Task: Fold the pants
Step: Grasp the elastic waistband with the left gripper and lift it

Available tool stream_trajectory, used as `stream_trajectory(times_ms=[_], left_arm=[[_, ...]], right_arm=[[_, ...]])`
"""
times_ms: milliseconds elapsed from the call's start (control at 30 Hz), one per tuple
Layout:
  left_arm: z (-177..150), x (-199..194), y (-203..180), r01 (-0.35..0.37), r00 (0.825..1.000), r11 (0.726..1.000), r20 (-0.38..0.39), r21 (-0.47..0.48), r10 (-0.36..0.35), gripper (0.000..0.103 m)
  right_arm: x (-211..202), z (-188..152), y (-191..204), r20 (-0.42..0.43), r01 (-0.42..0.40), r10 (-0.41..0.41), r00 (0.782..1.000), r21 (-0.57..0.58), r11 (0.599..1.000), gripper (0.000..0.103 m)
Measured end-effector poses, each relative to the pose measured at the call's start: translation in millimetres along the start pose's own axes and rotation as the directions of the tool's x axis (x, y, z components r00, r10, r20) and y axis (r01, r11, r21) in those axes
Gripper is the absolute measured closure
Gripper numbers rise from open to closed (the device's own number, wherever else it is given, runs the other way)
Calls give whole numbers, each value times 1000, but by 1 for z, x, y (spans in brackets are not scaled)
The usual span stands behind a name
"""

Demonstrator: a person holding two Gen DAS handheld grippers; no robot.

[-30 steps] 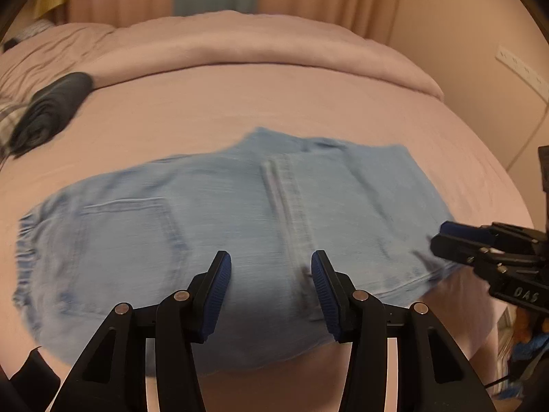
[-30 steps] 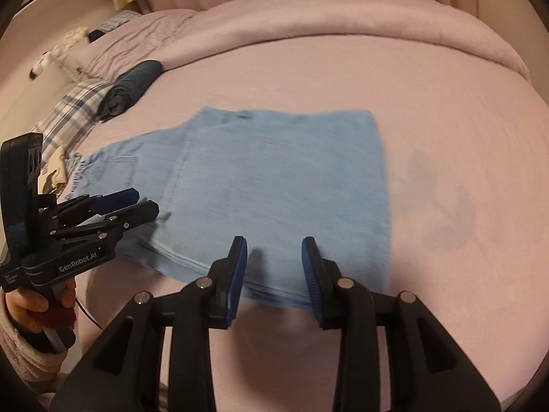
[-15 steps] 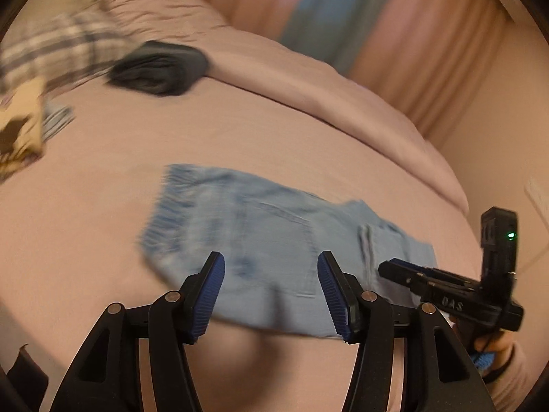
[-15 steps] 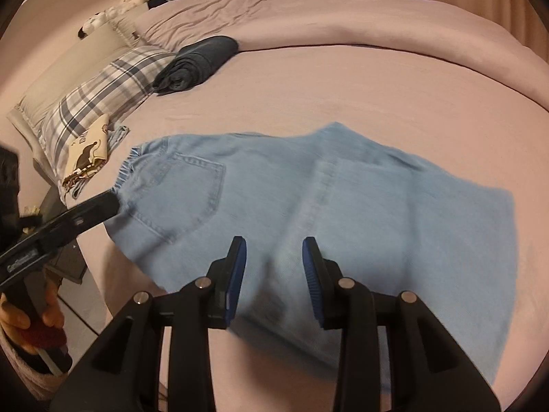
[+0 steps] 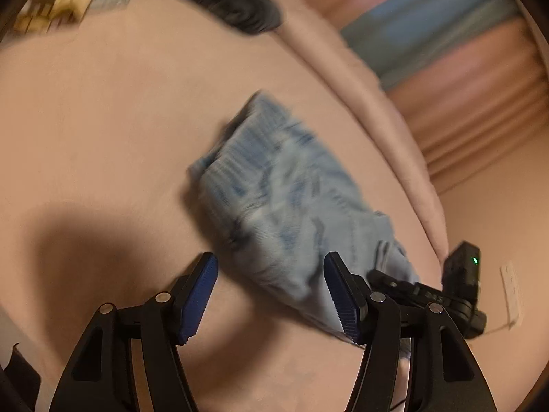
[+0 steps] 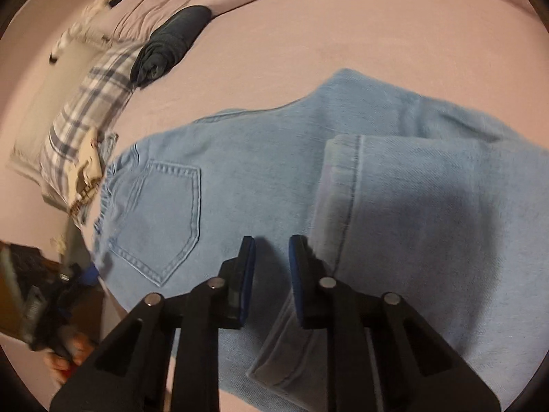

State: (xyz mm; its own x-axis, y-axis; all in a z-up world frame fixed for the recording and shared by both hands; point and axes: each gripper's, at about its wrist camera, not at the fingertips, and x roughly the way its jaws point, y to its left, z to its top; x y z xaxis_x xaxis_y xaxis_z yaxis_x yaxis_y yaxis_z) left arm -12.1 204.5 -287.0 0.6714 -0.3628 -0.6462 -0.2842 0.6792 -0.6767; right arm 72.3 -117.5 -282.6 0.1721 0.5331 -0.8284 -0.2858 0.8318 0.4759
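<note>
Light blue jeans (image 6: pixel 260 185) lie flat on the pink bed, legs folded over so the hems (image 6: pixel 338 189) reach toward the back pocket (image 6: pixel 164 223). My right gripper (image 6: pixel 271 250) is open and empty, low over the jeans beside the hem edge. My left gripper (image 5: pixel 271 288) is open and empty, off the waistband end of the jeans (image 5: pixel 284 202), which look blurred in the left wrist view. The right gripper (image 5: pixel 425 288) shows at that view's lower right. The left gripper (image 6: pixel 72 281) shows blurred at the right wrist view's lower left.
A rolled dark garment (image 6: pixel 171 44) lies farther up the bed, also in the left wrist view (image 5: pixel 233 3). A plaid pillow (image 6: pixel 89 103) with a small tan item (image 6: pixel 85 175) sits at the bed's head. Curtains (image 5: pixel 446 34) hang behind.
My left gripper swung further round to the waistband end. My right gripper dropped closer over the jeans near the folded hems. The jeans stayed put.
</note>
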Motion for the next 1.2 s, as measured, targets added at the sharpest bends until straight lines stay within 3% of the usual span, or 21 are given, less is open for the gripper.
stream_trajectory(times_ms=[67, 167, 467, 533, 600, 667, 767, 833, 900, 1000, 1133, 1200], left_arm=[[1, -2, 5, 40, 999, 999, 15, -33, -39, 39], [8, 1, 9, 64, 998, 996, 9, -55, -64, 38], [30, 22, 3, 81, 996, 994, -21, -70, -82, 38], [32, 24, 1, 57, 998, 996, -30, -61, -59, 56], [33, 26, 1, 58, 997, 996, -40, -65, -60, 66], [34, 23, -9, 57, 998, 998, -33, -23, -58, 75], [32, 15, -37, 12, 1000, 993, 8, 115, -13, 77], [32, 11, -51, -5, 1000, 985, 29, 173, 0, 77], [31, 10, -59, -28, 999, 977, 39, 210, 20, 77], [30, 9, -66, -38, 998, 970, 50, 239, 27, 77], [29, 5, -74, -31, 998, 962, 59, 270, 16, 79], [29, 4, -86, -33, 998, 952, 68, 306, 13, 79]], right_arm=[[0, -1, -5, -2, -17, 17, 1000, 26, 1000, 99], [-2, -5, -8, 4, -45, 45, 999, 50, 998, 100], [-2, -2, -5, -6, -25, 25, 1000, 36, 999, 100], [-3, -1, -2, -11, -10, 10, 1000, 18, 1000, 97], [-2, 1, 1, -16, 6, -6, 1000, -4, 1000, 96], [0, 3, 4, -22, 27, -28, 999, -27, 999, 95], [-1, 6, 10, -35, 55, -57, 998, -64, 996, 92], [-3, 11, 24, -25, 81, -85, 996, -127, 989, 75], [-5, 22, 39, 32, 135, -132, 991, -197, 971, 67], [5, 49, 51, 68, 139, -127, 990, -218, 966, 70], [51, 70, 53, -2, 228, -234, 972, -232, 946, 70], [52, 72, 62, -1, 262, -273, 962, -282, 923, 70]])
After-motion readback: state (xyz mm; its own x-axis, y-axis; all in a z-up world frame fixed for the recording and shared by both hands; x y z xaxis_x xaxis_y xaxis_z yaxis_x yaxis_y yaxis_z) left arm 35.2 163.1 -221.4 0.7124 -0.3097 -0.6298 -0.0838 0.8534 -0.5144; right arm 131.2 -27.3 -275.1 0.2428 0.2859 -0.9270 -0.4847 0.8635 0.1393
